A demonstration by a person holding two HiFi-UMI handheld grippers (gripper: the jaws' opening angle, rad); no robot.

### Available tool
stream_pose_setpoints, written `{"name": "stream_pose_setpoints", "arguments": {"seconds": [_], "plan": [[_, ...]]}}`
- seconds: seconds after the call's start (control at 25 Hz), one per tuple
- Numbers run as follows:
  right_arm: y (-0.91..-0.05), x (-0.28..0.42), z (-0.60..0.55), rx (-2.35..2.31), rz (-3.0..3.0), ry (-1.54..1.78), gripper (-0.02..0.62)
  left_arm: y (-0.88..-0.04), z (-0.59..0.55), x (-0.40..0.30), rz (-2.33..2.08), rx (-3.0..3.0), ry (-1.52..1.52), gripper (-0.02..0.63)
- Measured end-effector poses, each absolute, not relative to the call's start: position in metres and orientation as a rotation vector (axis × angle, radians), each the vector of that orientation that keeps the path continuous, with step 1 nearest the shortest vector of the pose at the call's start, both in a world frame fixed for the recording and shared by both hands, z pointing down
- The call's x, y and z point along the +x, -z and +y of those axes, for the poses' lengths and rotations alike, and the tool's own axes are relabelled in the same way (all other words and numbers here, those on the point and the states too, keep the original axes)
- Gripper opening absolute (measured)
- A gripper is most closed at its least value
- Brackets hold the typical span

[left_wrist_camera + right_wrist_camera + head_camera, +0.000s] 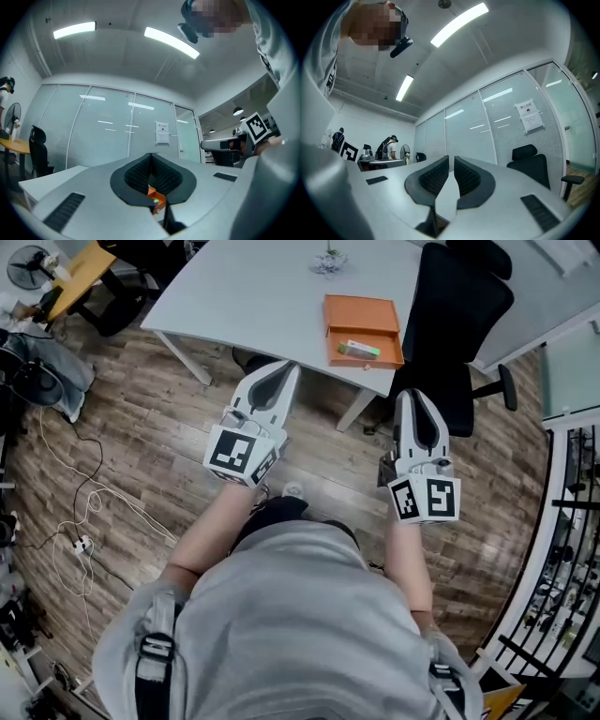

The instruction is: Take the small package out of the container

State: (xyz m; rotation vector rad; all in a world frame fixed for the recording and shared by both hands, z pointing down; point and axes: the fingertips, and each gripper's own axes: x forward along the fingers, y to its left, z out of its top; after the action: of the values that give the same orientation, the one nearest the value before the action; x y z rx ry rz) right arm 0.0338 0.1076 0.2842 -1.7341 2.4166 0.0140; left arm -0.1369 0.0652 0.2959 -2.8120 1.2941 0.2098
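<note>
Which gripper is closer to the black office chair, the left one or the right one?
Right. The right gripper is directly beside the black chair, at its seat in the head view. The left gripper is on the other side of the white table corner, farther off.

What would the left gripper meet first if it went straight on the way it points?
Probably the near edge of the white table; depth is unclear. The left gripper points at it; the orange container lies farther right.

White surface [253,296] ahead of both jaws. Black office chair [459,324] ahead-right of right jaws. White cables [84,521] on wood floor [159,418], left of left jaws. Pedestal fan [28,263] far left.
</note>
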Motion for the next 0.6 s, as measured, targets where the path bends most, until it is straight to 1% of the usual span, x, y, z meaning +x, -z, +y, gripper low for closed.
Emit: {"name": "stream_pose_setpoints", "arguments": {"seconds": [0.16,0.36,0.6], "plan": [[-0.288,0.032,0.061,-1.772,2.396,0.023,0.066,-0.296,0.014,-0.142,1.275,-2.833,-0.199,0.02],[-0.308,0.032,0.018,-1.796,2.394,0.049,0.066,-0.317,-0.029,-0.153,1.319,-2.845,-0.188,0.02],[-0.321,0.035,-0.054,-1.759,2.451,0.038,0.066,-0.333,-0.088,-0.15,1.383,-2.837,-0.178,0.02]]}}
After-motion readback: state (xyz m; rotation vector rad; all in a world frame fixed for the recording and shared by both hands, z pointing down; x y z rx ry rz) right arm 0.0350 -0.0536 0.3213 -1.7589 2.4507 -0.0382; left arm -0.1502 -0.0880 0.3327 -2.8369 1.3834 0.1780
